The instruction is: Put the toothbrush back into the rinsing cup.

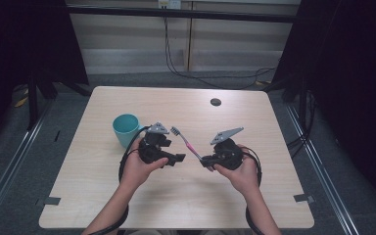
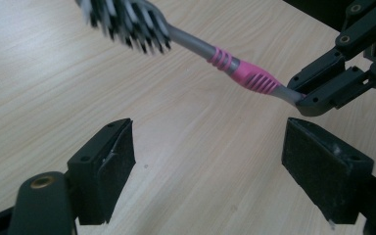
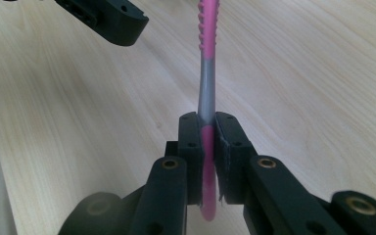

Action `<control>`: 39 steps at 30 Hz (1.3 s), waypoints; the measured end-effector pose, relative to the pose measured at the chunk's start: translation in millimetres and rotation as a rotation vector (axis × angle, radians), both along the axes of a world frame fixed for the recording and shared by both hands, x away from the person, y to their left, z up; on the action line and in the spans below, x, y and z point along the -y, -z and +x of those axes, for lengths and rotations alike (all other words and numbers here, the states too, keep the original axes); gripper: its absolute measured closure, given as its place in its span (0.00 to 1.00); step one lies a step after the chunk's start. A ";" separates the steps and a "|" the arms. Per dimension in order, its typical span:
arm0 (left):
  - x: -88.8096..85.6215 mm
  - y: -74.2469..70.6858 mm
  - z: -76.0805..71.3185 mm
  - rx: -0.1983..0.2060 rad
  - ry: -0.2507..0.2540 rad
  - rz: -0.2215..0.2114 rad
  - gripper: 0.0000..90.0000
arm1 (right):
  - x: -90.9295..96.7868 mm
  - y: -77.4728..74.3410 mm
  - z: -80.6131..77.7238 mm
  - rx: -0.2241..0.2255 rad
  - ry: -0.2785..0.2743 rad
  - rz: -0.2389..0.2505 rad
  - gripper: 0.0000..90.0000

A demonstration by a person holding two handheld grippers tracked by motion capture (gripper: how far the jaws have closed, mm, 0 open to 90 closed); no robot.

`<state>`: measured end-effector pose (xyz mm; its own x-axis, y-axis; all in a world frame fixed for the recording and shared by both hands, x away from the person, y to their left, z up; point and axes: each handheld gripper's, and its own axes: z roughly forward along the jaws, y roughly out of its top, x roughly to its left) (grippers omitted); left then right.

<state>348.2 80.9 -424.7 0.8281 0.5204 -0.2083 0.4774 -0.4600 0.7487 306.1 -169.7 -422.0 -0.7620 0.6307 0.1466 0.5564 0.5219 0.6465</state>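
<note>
Pink toothbrush [image 1: 187, 142] is clamped by its handle end in the right gripper [image 1: 206, 160] — a handover; left gripper [image 1: 178, 158], wide open and empty, must close on the neck.

The cup [image 1: 126, 129] stands on the table [image 1: 176, 205], left of centre. The left gripper [image 1: 176, 159] is just right of the cup. The toothbrush [image 1: 186, 142] lies between the left gripper and the right gripper [image 1: 206, 160], above the table surface.

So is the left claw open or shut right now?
Open. The left claw has its jaws wide apart over bare table, with the toothbrush beyond them, untouched.
</note>
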 end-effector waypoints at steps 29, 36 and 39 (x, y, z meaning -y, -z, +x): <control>13.5 -11.3 6.1 -0.022 -0.008 -0.086 0.33 | -6.0 0.4 -1.6 0.012 -0.019 0.021 0.92; 13.7 -10.5 6.5 -0.039 -0.034 -0.130 0.42 | -8.9 1.2 -2.2 0.017 -0.022 0.022 0.92; 14.1 -11.4 6.2 -0.040 -0.026 -0.145 0.47 | -9.7 2.6 -2.5 0.019 -0.023 0.036 0.92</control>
